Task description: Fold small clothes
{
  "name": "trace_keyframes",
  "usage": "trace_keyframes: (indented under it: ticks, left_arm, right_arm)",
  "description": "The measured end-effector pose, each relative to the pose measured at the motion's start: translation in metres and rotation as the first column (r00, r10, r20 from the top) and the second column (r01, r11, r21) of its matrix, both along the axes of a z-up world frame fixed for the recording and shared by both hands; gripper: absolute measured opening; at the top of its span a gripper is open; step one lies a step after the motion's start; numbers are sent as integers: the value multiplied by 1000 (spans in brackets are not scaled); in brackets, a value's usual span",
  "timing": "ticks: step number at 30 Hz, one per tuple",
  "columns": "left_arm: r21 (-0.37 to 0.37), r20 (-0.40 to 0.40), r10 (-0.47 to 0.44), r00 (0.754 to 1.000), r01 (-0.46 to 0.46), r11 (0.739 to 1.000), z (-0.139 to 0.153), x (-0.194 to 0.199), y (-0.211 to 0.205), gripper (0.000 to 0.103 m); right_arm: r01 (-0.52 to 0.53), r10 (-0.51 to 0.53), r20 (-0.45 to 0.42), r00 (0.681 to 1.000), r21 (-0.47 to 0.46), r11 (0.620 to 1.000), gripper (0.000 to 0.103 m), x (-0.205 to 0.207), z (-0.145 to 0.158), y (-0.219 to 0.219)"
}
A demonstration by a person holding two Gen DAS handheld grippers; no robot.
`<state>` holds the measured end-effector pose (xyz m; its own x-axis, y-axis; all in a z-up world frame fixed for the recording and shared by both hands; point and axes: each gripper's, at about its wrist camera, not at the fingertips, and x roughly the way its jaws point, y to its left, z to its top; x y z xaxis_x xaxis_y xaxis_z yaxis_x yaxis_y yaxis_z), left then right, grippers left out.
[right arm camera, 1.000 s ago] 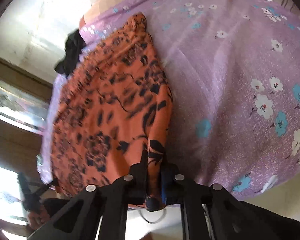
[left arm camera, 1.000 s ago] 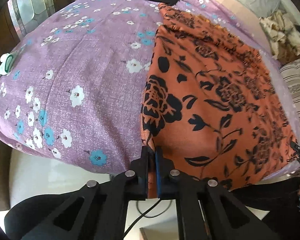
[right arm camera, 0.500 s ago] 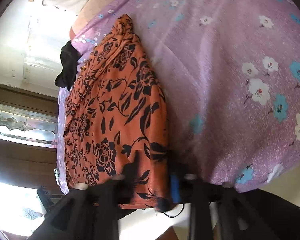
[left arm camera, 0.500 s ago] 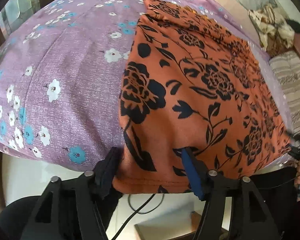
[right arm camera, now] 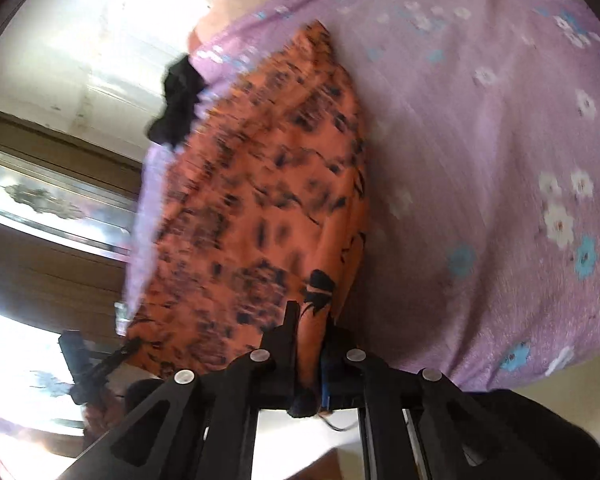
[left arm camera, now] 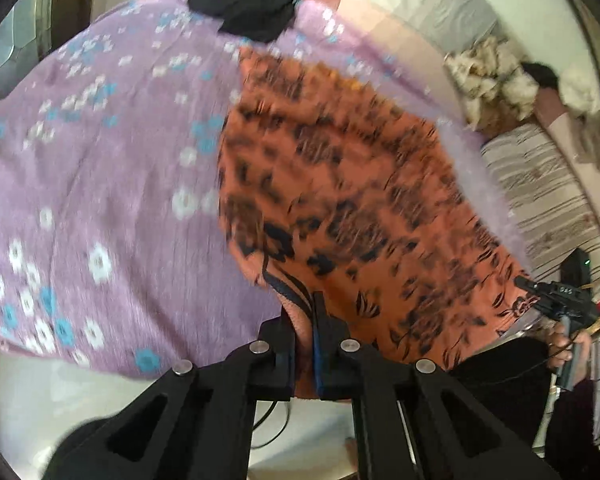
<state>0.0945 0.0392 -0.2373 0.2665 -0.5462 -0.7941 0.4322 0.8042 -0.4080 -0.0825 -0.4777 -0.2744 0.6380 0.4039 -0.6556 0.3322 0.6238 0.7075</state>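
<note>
While you hold one corner of the orange cloth (left arm camera: 340, 200) in each hand, both views are blurred, so small details cannot be told. Your left hand-held gripper (left arm camera: 305, 320) has just been closing, and now its jaws are pressed together on the near left corner of the cloth; the fabric is bunched between the black pad and the blue pad. Your right hand-held gripper (right arm camera: 310, 340) has also just been closing, and its jaws pinch the near right corner in the same way, with a fold of orange fabric standing up between them.

The cloth has a black flower print and it lies spread on the bed (left arm camera: 100, 200), on a purple sheet with white and blue flowers. Its near edge is at the edge of the bed, close to you, and at both pinched corners it is raised a little from the sheet. Its far end reaches toward a black garment (left arm camera: 248, 8), which lies at the far edge of the bed, near the cloth; if they touch, you cannot tell.

From the left view, a striped cloth (left arm camera: 540, 184) and a crumpled pale cloth (left arm camera: 488, 80) lie on the right, beyond the purple sheet
</note>
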Motion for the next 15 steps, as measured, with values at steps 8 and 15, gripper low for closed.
trace_keyframes:
  ticks: [8,15]
  left_arm:
    - [-91,45,36,998,-32,995,55,86,-10,6]
    - [-42,79,90,993,-87,995,54,228,-73,6]
  right_arm:
    - [113,-137,218,966,119,986,8,57,56,-50]
    - [270,-297,263,918,135,953,8,187,60,-117]
